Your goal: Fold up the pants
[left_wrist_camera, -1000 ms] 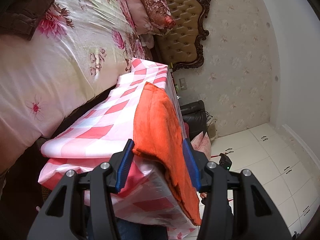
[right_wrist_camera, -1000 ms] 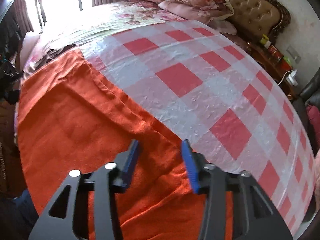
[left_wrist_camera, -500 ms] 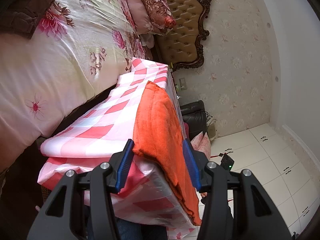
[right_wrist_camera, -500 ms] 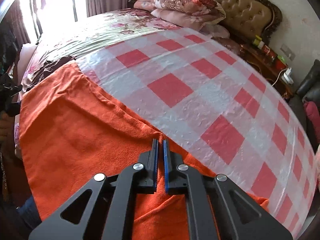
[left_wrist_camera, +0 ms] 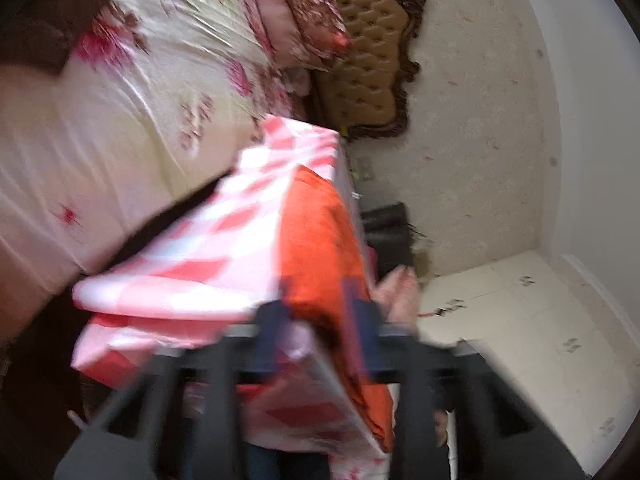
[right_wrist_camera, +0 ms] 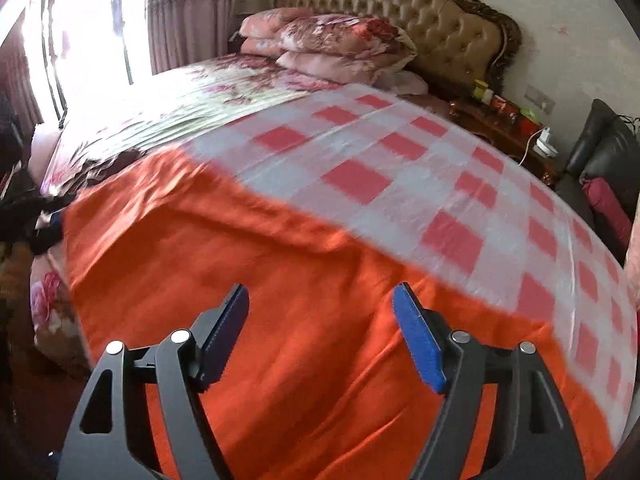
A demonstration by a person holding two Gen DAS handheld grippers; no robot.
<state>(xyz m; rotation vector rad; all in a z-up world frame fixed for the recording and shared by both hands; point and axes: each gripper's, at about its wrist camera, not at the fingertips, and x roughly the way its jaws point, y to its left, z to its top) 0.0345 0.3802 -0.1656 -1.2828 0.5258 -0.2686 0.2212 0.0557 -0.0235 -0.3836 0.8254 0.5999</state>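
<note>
Along the left edge of the left wrist view we note a bed (left_wrist_camera: 120,128) under a pale floral cover, with stacked pillows (left_wrist_camera: 304,12) against a tufted headboard (left_wrist_camera: 368,60). Right of the bed runs a table in a pink-and-white checked cloth (left_wrist_camera: 208,256), seen end-on. The orange pants (left_wrist_camera: 320,240) lie along the table's right-hand side and hang over its near corner. The left gripper (left_wrist_camera: 318,320) is badly blurred; its two blue-padded fingers (left_wrist_camera: 276,332) stand either side of the pants' near corner, with a gap between them narrower than the right gripper's. Whether the pads actually press the fabric we cannot tell. Further right: a dark seat (left_wrist_camera: 388,232), papered wall, pale tiled floor (left_wrist_camera: 520,320).

In the right wrist view, a bright window (right_wrist_camera: 92,32) with curtains sits far left, and a dark blurred shape (unidentifiable) touches the pants' far-left edge. The pants (right_wrist_camera: 248,280) spread flat across the near-left half of the checked cloth (right_wrist_camera: 420,168), reaching under the camera. The right gripper (right_wrist_camera: 320,320) hovers over them with its jaws spread wide and nothing between the pads; both blue pads (right_wrist_camera: 420,344) are clear of the fabric. Behind sit the bed, pillows (right_wrist_camera: 340,44) and headboard (right_wrist_camera: 420,20); to the right, a wooden nightstand (right_wrist_camera: 512,128) carrying small items, then a black leather chair (right_wrist_camera: 600,148).
</note>
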